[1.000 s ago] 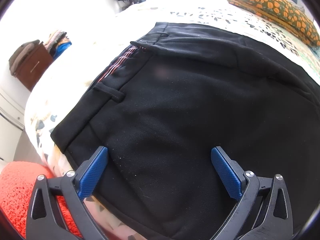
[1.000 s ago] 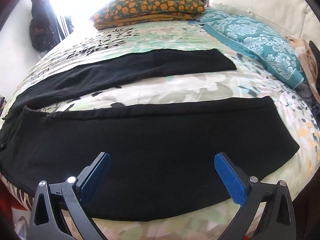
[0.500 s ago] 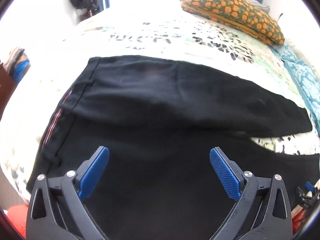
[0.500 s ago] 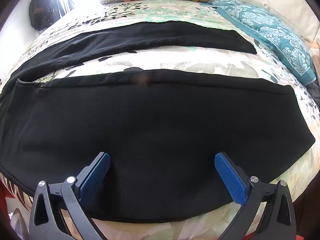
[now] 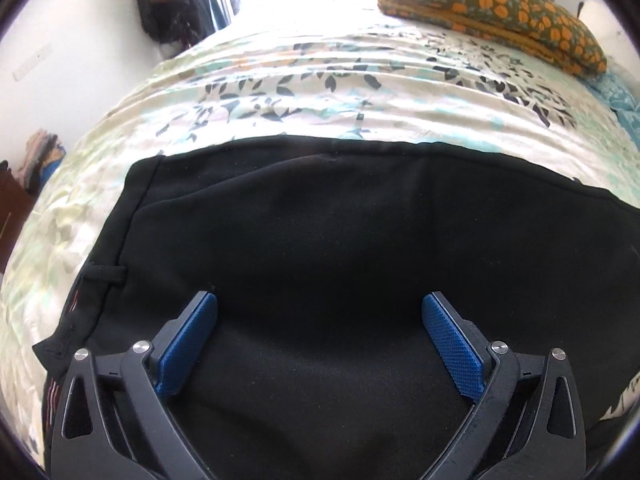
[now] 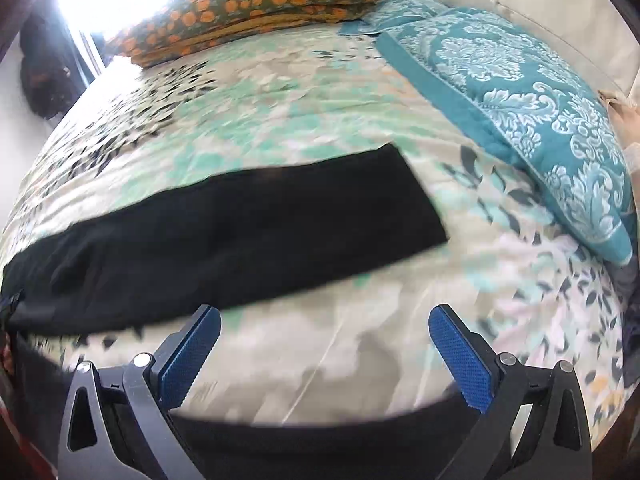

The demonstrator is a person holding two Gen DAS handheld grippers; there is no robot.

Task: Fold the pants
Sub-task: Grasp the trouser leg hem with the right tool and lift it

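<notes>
Black pants [image 5: 340, 240] lie flat on a floral bedspread [image 5: 320, 92]. In the left wrist view the waistband with a belt loop [image 5: 105, 274] is at the left. My left gripper [image 5: 320, 312] is open and empty, just above the seat of the pants. In the right wrist view the far leg [image 6: 240, 232] stretches across the bed to its hem on the right; the near leg [image 6: 320, 452] shows only as a dark strip at the bottom. My right gripper [image 6: 325, 326] is open and empty over the bare bedspread [image 6: 320, 360] between the legs.
An orange-patterned pillow [image 6: 256, 4] and a teal patterned pillow [image 6: 520, 92] lie at the head of the bed, below a cream headboard [image 6: 540, 4]. Dark bags [image 5: 168, 12] hang by the bright window. A wooden cabinet with clothes [image 5: 16, 188] stands left of the bed.
Both grippers have moved forward over the pants. The left view has swung from the waistband corner to the seat. The right gripper has passed the near leg and now faces the far leg.
</notes>
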